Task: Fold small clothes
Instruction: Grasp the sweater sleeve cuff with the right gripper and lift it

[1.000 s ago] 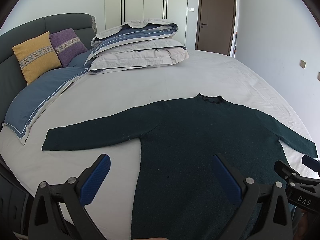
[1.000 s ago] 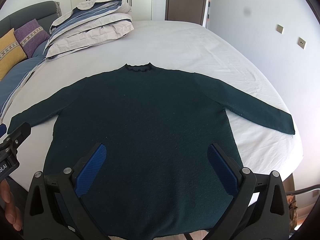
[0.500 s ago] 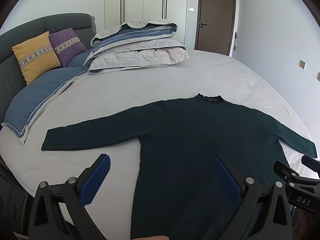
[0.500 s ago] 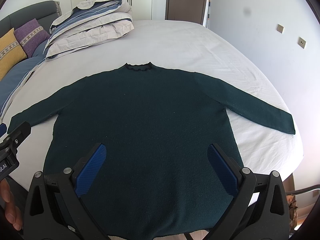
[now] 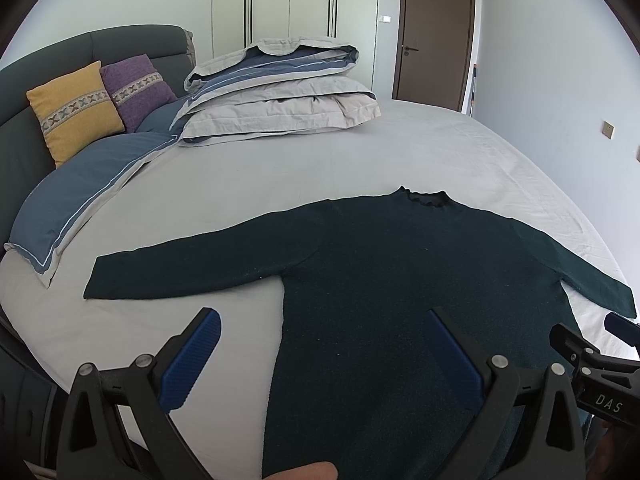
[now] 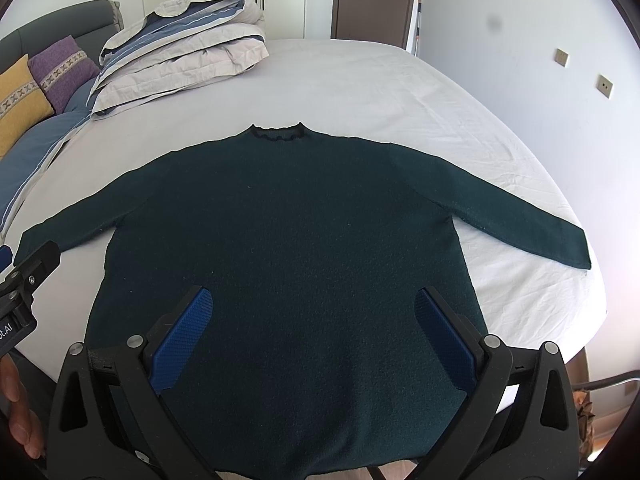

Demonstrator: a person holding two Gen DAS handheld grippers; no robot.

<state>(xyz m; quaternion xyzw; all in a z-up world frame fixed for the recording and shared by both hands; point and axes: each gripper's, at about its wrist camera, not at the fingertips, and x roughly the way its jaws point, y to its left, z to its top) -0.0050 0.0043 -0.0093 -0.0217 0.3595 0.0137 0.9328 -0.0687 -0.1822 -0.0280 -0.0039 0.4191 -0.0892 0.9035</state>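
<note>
Folding has not begun. The left gripper [image 5: 320, 354] hangs with jaws spread, empty, the sweater's side edge between them; the right gripper [image 6: 314, 332], equally spread, hovers over its lower body. The dark green sweater [image 6: 288, 240] lies flat on the bed [image 6: 380, 84], sleeves outstretched beyond both jaws. Next, I judge, comes pinching a sleeve cuff.
</note>
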